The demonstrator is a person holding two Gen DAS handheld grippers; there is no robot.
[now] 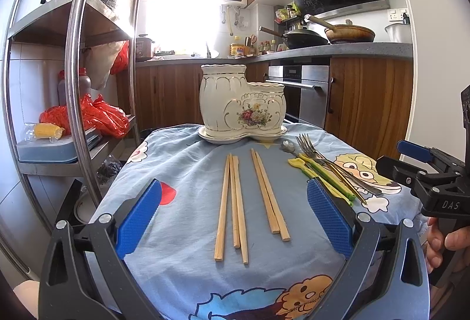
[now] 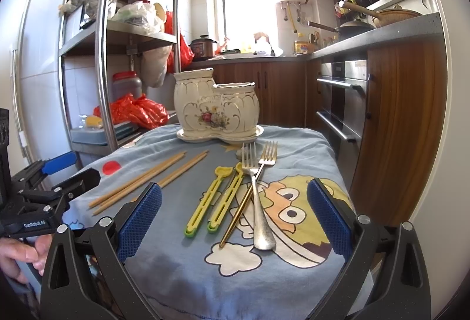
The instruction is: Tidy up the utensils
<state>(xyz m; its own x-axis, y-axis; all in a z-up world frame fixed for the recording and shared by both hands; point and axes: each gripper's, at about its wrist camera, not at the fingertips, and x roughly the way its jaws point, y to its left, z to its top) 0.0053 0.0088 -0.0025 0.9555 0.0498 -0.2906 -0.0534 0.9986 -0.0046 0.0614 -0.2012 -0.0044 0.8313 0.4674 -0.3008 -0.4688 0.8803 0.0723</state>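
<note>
We hold the left gripper [image 1: 233, 220] spread wide and empty, chopsticks [image 1: 232, 202] dead ahead between its pads, lengthwise toward the holder [image 1: 242, 102] beyond; our right gripper [image 2: 233, 220], likewise gaping, faces the forks [image 2: 258, 193]

Holder [image 1: 242, 104] at far edge of cloth-covered table [image 1: 188, 173]; chopsticks [image 1: 232, 202] in front-left w/ another pair [image 1: 268, 192] just right; forks [image 2: 258, 187] & clips [image 2: 216, 199] further right.

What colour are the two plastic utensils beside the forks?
Yellow with green ends: the plastic utensils show best in the right wrist view.
</note>
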